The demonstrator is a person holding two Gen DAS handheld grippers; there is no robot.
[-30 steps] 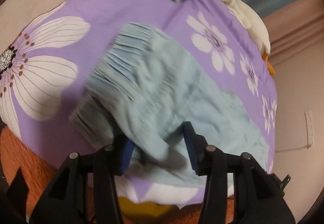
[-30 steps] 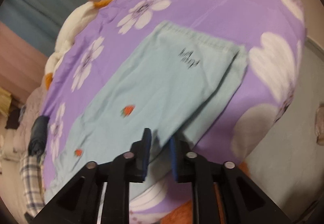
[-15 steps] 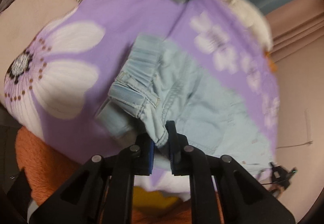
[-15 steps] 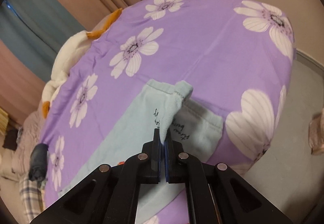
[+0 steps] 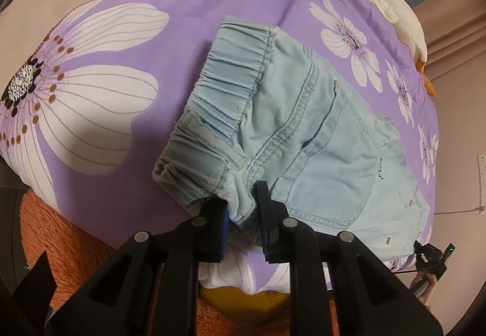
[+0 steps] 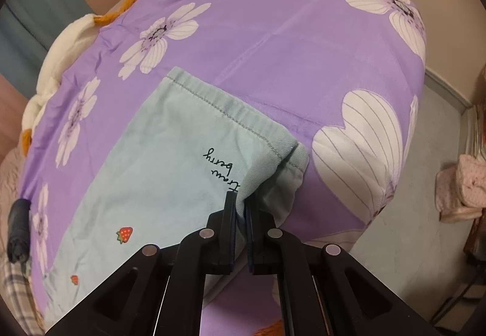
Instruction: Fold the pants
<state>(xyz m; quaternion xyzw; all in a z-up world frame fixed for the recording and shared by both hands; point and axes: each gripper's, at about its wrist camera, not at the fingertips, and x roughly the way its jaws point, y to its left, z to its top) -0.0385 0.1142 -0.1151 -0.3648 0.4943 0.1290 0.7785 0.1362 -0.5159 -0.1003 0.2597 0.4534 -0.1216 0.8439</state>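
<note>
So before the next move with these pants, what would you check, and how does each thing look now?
1. Left gripper holds the waistband: ok.
2. Right gripper holds the hem: ok, clamped.
3. Pants folded leg on leg: ok, edges slightly offset at the hem.
4. Cloth flat between the grips: cannot tell.
5. Bedspread bare beyond the hem: ok.
6. Plush toy apart from the pants: ok.

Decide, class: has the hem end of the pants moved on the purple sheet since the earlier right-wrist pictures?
Yes. The hem, bunched up in the right tool half a second ago, now lies flat again on the purple flowered sheet, beside its large white petal.
</note>
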